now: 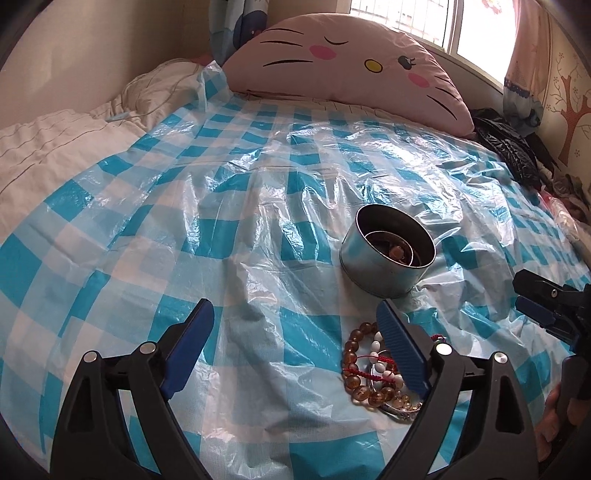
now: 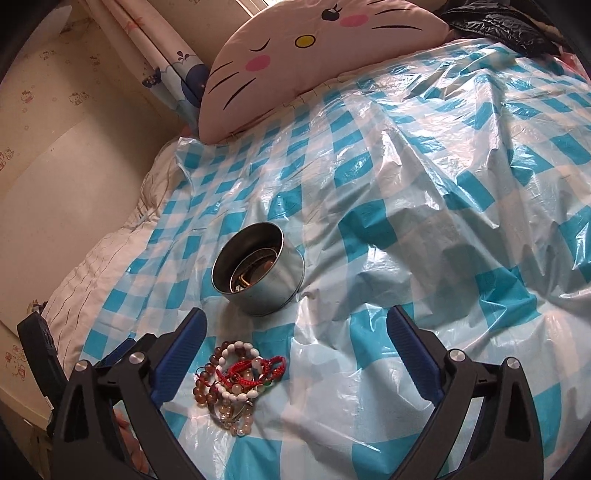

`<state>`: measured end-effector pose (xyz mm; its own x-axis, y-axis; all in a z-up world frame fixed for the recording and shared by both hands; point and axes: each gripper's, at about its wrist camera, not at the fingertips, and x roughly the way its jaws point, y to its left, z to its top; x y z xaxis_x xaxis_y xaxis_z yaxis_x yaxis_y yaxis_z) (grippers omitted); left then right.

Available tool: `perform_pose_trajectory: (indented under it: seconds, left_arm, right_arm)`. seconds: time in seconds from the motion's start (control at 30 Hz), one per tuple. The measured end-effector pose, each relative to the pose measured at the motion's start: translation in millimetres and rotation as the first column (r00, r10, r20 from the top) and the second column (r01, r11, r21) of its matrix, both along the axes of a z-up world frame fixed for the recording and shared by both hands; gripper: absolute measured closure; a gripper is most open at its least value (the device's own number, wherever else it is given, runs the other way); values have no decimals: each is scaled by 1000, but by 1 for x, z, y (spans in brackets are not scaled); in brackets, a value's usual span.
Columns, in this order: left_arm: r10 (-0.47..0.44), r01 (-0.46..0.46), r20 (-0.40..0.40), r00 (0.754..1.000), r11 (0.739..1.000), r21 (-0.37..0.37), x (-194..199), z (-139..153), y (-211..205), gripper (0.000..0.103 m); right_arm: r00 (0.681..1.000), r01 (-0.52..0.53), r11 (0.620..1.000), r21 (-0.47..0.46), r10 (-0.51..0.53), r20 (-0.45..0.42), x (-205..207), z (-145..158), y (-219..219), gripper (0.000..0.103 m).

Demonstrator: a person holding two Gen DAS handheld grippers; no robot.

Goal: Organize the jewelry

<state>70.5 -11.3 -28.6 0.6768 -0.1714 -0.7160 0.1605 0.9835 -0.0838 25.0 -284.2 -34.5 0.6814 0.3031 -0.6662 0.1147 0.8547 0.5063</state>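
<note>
A pile of bead bracelets, amber, white and red-corded, lies on the blue-checked plastic sheet; it also shows in the right wrist view. A round metal tin stands just beyond it, open, with some jewelry inside; it shows in the right wrist view too. My left gripper is open and empty, its right finger over the pile's edge. My right gripper is open and empty, the pile lying inside its left finger. The right gripper also shows at the left view's right edge.
A pink cat-face cushion lies at the head of the bed. A white quilt is bunched at the left, by the wall. Dark clothing is heaped at the far right. A window and curtains stand behind.
</note>
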Motion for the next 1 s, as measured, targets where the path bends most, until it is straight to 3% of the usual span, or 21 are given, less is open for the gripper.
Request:
perform_pose_trajectory:
  seconds: [0.37, 0.5, 0.67, 0.83, 1.0]
  left_arm:
    - [-27, 26, 20, 999, 998, 57, -2, 0, -9, 15]
    - [20, -20, 9, 1000, 999, 25, 3, 0, 2, 15]
    - [80, -82, -35, 996, 995, -56, 12, -4, 25, 15]
    - [67, -69, -35, 997, 997, -47, 12, -5, 22, 15]
    - [72, -74, -42, 997, 996, -51, 13, -5, 23, 15]
  right_arm:
    - [996, -81, 993, -81, 78, -37, 8, -4, 20, 9]
    - [999, -51, 990, -128, 50, -10, 4, 2, 16, 9]
    - [1000, -22, 995, -96, 21, -20, 5, -1, 3, 9]
    - [984, -148, 971, -190, 124, -129, 19, -17, 36, 9]
    - [949, -302, 908, -290, 258, -181, 22, -28, 78, 9]
